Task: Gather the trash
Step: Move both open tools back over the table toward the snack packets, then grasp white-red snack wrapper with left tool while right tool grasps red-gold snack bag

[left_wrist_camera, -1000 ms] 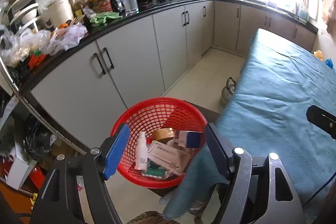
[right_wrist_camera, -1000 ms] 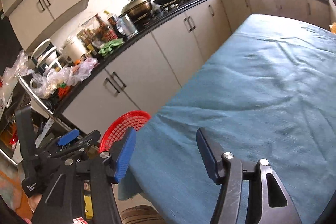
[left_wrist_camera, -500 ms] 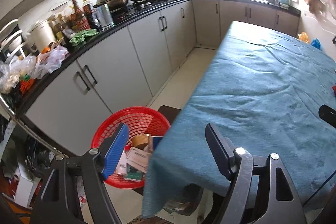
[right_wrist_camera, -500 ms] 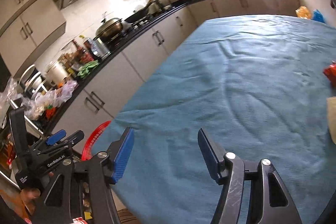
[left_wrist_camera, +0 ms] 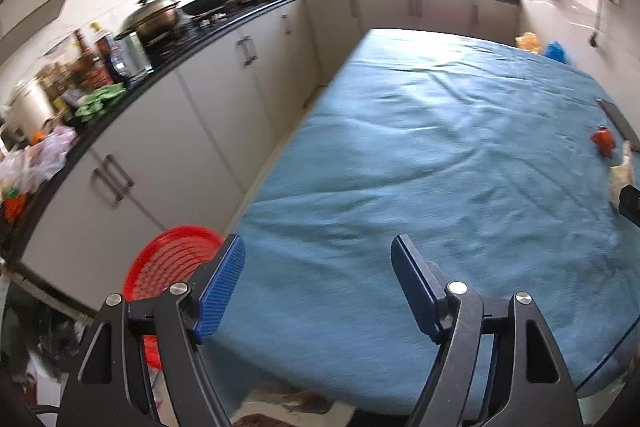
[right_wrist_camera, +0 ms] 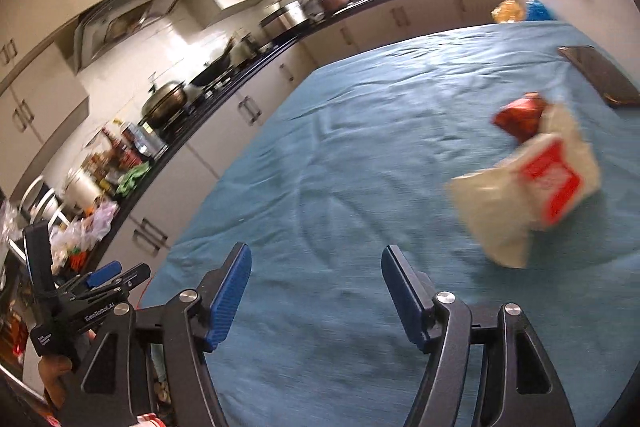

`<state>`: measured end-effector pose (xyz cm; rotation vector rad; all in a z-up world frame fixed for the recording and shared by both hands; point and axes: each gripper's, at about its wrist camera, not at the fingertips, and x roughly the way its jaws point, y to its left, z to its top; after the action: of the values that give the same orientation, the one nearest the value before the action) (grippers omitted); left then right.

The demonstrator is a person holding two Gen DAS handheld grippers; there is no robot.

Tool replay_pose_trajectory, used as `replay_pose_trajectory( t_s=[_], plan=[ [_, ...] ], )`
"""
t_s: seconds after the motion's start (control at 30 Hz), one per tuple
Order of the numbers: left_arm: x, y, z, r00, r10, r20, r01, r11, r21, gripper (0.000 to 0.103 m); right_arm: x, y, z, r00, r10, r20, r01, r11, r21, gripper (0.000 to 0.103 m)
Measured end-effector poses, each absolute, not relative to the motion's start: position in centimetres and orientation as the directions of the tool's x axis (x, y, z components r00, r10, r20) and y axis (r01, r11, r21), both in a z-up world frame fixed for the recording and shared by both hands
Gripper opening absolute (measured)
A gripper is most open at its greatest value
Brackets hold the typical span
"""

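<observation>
Trash remains ahead-right of the right hand-held gripper [right_wrist_camera: 316, 287]: a white-and-red wrapper [right_wrist_camera: 528, 191], with a red packet [right_wrist_camera: 520, 117] just beyond, possibly touching. Its jaws, just opening, are spread and empty; approach the wrapper low, pinching a raised fold.

The left two-finger gripper with blue ribbed pads [left_wrist_camera: 318, 267] tilts downward, jaws apart with nothing between them. The right black two-finger gripper with blue pads [right_wrist_camera: 316, 277] also tilts down; its empty jaws have just been opening wider.
</observation>
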<state>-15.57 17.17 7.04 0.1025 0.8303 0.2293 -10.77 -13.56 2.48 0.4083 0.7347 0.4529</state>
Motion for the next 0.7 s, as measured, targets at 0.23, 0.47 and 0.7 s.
replay_pose_trajectory(
  t_s=[0.23,0.47,0.7],
  plan=[
    [-12.9,10.7,6.4,0.657,0.042,-0.752,0.056,0.993,0.104,0.074,-11.6,-20.1,1.8,0.706,0.455,-0.543,-0.131,0.837,0.531,0.073],
    [-10.1,2.3,6.6,0.633,-0.197,-0.748,0.328,0.944,0.029,0.074,-11.5,-26.6,1.0,0.751,0.395,-0.528,-0.007,0.806,0.592,0.074],
    [-5.9,-7.4,5.8,0.533,-0.348,-0.771,0.542,0.841,-0.005,0.076,-11.7,-30.4,1.0,0.809,0.343,-0.477,0.06,0.76,0.647,0.076]
  ],
)
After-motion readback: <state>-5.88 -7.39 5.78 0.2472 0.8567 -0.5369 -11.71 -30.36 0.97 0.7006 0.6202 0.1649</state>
